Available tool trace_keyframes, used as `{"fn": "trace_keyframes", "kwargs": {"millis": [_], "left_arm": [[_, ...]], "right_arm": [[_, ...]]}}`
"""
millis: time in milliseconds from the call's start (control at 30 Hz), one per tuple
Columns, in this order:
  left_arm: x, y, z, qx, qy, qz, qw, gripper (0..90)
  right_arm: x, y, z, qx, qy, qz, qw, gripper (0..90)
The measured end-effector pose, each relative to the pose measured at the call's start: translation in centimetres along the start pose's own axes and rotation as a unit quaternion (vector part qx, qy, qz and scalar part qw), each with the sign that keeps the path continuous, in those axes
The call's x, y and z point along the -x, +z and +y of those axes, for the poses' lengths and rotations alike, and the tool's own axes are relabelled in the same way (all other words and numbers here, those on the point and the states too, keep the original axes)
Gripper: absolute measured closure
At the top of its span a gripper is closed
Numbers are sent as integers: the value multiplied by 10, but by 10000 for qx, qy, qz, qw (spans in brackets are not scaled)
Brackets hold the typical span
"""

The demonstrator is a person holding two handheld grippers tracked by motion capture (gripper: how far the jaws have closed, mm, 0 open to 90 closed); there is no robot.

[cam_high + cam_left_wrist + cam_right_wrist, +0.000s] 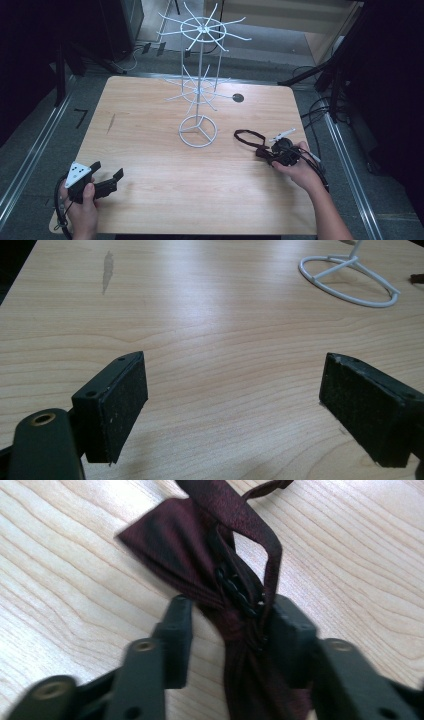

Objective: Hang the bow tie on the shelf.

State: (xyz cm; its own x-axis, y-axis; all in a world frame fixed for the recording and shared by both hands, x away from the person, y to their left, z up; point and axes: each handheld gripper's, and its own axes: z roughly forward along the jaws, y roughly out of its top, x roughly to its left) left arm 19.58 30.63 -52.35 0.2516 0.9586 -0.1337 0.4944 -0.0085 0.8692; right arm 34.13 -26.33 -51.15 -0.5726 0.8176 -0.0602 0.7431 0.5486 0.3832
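Hand-held gripper (227,630) astride bow tie (210,565), table (65,580)

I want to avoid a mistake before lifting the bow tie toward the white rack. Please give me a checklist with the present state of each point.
1. Right gripper jaws around the knot of the bow tie: ok.
2. Jaws fully tight on it: cannot tell, a gap remains on one side.
3. Strap lying free on the table, not caught on the rack base: ok.
4. Left gripper open and holding nothing: ok.
5. Left gripper apart from the rack: ok.
6. Rack standing upright: ok.
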Motion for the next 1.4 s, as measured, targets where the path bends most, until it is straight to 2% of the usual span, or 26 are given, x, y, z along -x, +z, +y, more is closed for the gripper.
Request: {"fn": "trace_keyframes", "kwargs": {"millis": [100,133,233,267,300,333,367,400,433,500,533,567,600,633,667,800,900,1067,1100,1133,1167,1200,1233,1300,1367,1400], "left_arm": [[0,0,0,12,-1,7,10000,128],[0,0,0,12,-3,5,10000,129],[0,0,0,17,1,7,10000,129],[0,0,0,15,1,5,10000,130],[0,0,0,15,1,5,10000,130],[0,0,0,15,1,3,10000,130],[0,0,0,15,1,3,10000,130],[0,0,0,13,2,7,10000,131],[0,0,0,13,5,8,10000,131],[0,0,0,11,4,8,10000,131],[0,0,0,6,1,6,10000,131],[0,0,0,4,10,4,10000,131],[0,0,0,-7,17,14,10000,132],[0,0,0,4,16,13,10000,132],[0,0,0,11,14,14,10000,132],[0,0,0,11,20,9,10000,132],[0,0,0,13,17,7,10000,133],[0,0,0,18,16,7,10000,133],[0,0,0,18,16,7,10000,133],[0,0,0,12,16,5,10000,133],[0,0,0,12,16,5,10000,133],[0,0,0,14,15,7,10000,133],[0,0,0,14,15,7,10000,133],[0,0,0,7,19,7,10000,133],[0,0,0,12,13,5,10000,133],[0,0,0,12,13,5,10000,133]], "right_arm": [[0,0,0,18,72,-37,10000,721],[-2,0,-1,84,118,-138,9998,740],[-4,1,-3,207,132,-233,9994,752],[-8,1,-5,337,118,-383,9986,755],[-8,1,-5,337,118,-383,9986,755],[-11,2,-7,494,158,-490,9975,757],[-11,2,-7,494,158,-490,9975,757],[-13,2,-10,669,180,-601,9958,758],[-13,2,-10,669,180,-601,9958,758],[-17,0,-12,974,232,-763,9920,758],[-17,0,-12,974,232,-763,9920,758],[-18,-1,-13,1061,242,-816,9907,758],[-21,-3,-13,1249,243,-946,9874,758],[-21,-3,-13,1249,243,-946,9874,758],[-25,-7,-12,1431,304,-1027,9839,758],[-31,-13,-11,1816,381,-1104,9764,757],[-35,-18,-9,2059,462,-1101,9713,757],[-40,-27,-6,2509,640,-1031,9604,756],[-40,-27,-6,2509,640,-1031,9604,756],[-43,-31,-5,2690,683,-1005,9554,756],[-43,-31,-5,2690,683,-1005,9554,756],[-45,-34,-4,2846,675,-1024,9508,756],[-45,-34,-4,2846,675,-1024,9508,756],[-48,-40,-1,3008,689,-1038,9455,755],[-49,-44,0,3119,714,-1010,9420,755],[-49,-44,0,3119,714,-1010,9420,755]]}}
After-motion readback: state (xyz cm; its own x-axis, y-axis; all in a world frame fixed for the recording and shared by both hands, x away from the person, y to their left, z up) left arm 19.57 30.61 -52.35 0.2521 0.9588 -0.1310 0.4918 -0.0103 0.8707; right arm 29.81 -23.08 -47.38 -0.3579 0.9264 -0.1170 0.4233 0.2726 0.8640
